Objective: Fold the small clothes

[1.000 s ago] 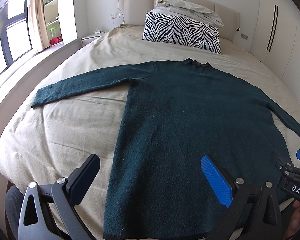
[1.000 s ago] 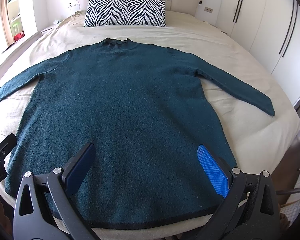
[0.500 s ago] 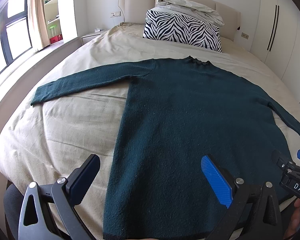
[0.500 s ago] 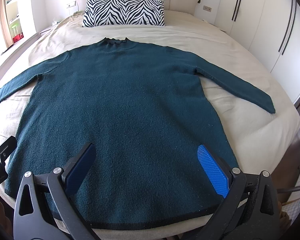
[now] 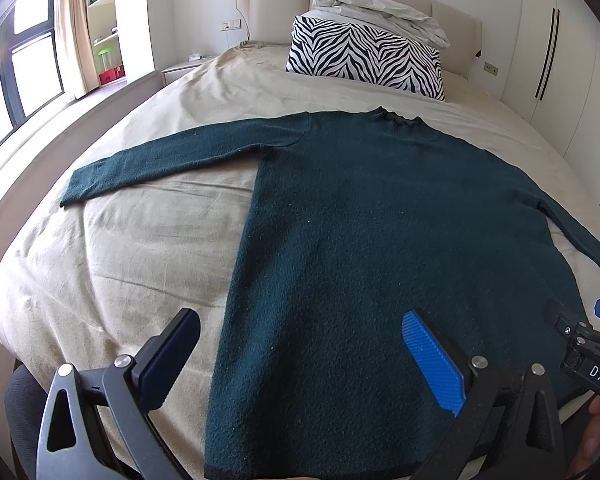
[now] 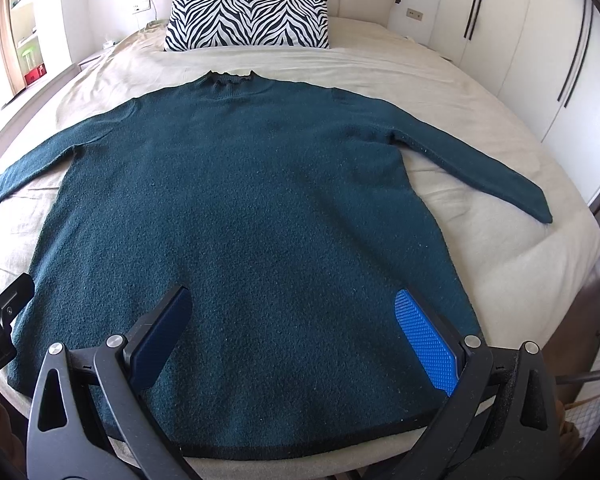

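Observation:
A dark teal sweater [image 5: 380, 216] lies flat on the beige bed [image 5: 140, 240], neck toward the headboard, both sleeves spread out to the sides. It also shows in the right wrist view [image 6: 252, 208]. My left gripper [image 5: 300, 348] is open and empty above the sweater's lower left part near the hem. My right gripper [image 6: 292, 332] is open and empty above the lower middle of the sweater, just over the black hem band [image 6: 300, 452]. The right gripper also shows at the right edge of the left wrist view [image 5: 588, 344].
A zebra-print pillow [image 5: 364, 60] with folded bedding [image 5: 380, 12] on top lies against the headboard. White wardrobe doors [image 6: 540, 60] stand to the right of the bed. A window and shelves [image 5: 32, 52] are on the left.
Both grippers have moved slightly forward over the sweater. The sweater has not moved. Both grippers stay open.

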Tool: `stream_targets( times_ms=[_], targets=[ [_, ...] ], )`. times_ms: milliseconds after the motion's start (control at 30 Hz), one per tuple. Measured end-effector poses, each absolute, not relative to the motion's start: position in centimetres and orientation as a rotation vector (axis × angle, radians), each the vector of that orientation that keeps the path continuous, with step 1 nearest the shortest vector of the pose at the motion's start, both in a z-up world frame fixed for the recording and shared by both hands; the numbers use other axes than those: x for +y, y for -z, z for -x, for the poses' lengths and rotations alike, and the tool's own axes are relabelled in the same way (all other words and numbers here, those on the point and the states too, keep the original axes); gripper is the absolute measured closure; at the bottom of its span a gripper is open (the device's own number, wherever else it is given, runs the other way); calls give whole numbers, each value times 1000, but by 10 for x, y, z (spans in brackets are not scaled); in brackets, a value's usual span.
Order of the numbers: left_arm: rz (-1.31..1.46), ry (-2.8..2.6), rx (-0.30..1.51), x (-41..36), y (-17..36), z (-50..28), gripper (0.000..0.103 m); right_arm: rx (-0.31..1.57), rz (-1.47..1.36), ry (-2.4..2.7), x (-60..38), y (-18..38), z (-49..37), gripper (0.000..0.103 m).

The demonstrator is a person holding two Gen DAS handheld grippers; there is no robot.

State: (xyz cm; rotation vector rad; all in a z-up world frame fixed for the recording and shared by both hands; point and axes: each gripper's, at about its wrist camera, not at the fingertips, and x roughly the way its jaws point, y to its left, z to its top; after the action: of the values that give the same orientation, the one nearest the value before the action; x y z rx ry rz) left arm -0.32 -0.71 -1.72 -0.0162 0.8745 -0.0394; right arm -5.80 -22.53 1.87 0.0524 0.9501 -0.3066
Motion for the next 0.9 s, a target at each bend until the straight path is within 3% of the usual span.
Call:
stream_targets(
  times_ms=[900],
  targets=[
    [20, 45, 884, -8, 20, 2, 0, 955, -62, 309, -228, -16, 58, 0]
  ],
)
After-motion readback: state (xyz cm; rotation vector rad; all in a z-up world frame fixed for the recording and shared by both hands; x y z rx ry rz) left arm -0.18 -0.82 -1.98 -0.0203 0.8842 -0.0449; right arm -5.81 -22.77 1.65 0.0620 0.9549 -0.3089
